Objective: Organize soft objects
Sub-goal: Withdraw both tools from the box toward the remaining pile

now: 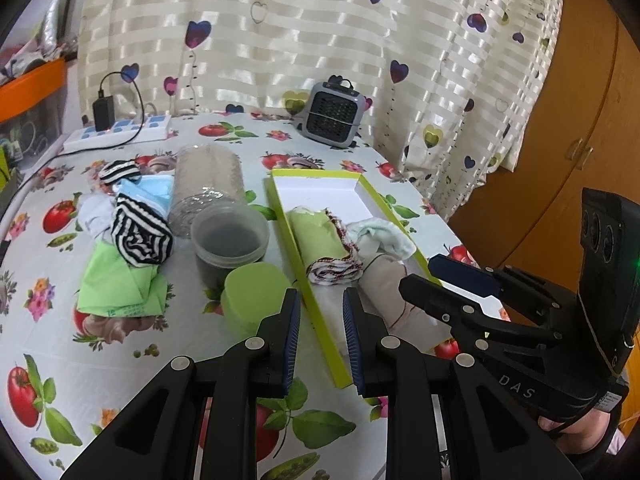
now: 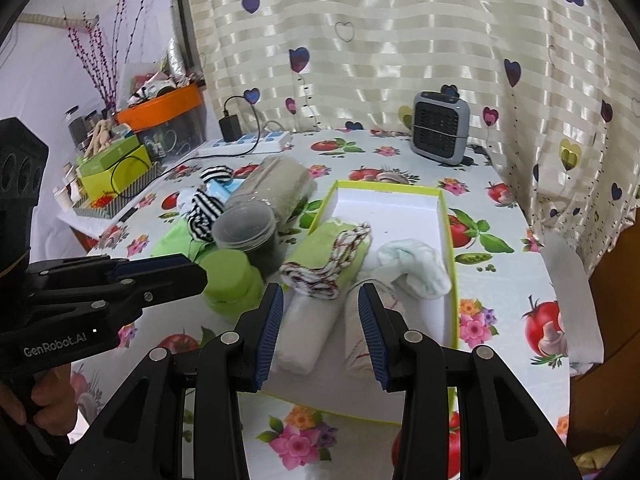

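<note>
Two tongs, both empty. My left tongs (image 1: 321, 334) hang over the near left rim of the box (image 1: 320, 328) with a narrow gap between the pads and nothing in it. My right tongs (image 2: 321, 334) stand wider apart over the near end of the box, above the white rolls (image 2: 304, 332) but not pressing on them as far as I can see.

Sorted so far, inside the box: a green cloth (image 1: 314, 236) rolled with a red-edged one, a pale sock bundle (image 1: 384, 236), and the white rolls nearest me. They lie side by side across the box, packed toward my end, which I judge leaves the far white floor free for more.

Unsorted pile sits on the bench (image 1: 120, 360), left of the box: striped socks (image 1: 140, 240), a blue mask (image 1: 148, 194), a green folded cloth (image 1: 120, 284). A clear jar (image 1: 208, 184) on its side, a tub (image 1: 230, 236) and a green lid (image 1: 256, 296) stand between pile and box, so reaching the pile likely means going round or over them.

Left tongs are the nearer to that pile; I judge the striped socks, on top, the easiest next pick.
</note>
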Demonstrator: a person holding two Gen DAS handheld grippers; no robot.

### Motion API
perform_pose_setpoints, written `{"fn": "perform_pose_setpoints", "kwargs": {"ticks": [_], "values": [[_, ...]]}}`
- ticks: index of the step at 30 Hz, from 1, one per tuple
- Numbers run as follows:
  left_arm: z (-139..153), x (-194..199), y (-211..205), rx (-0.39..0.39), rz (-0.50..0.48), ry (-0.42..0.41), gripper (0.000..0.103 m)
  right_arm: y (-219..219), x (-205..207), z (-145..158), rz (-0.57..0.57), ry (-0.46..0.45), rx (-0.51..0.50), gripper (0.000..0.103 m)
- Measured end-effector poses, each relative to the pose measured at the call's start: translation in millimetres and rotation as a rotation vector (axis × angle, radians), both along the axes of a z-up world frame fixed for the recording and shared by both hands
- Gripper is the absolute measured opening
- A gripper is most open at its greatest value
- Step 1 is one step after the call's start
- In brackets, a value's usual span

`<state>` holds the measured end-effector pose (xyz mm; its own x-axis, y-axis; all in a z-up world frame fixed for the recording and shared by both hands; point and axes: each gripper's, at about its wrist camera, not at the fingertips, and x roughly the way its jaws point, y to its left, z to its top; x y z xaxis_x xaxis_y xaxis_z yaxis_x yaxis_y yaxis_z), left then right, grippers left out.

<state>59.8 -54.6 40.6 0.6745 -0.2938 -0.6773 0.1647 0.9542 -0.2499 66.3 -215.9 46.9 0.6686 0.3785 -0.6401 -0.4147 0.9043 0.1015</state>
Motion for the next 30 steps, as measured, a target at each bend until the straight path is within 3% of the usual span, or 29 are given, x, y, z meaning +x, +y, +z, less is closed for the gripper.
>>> {"fn": "perform_pose_setpoints", "kwargs": {"ticks": [17, 30], "values": [[-8.1, -15.8, 28.2, 0.004, 0.067, 0.009, 0.021, 26.5, -13.4, -3.8, 0.059, 0.009, -0.029, 0.041], [-14.1, -28.4, 55.7, 0.014, 0.151, 0.011, 0.03, 41.8, -20.4, -2.2, 0.089, 0.001, -0.041, 0.043]]}}
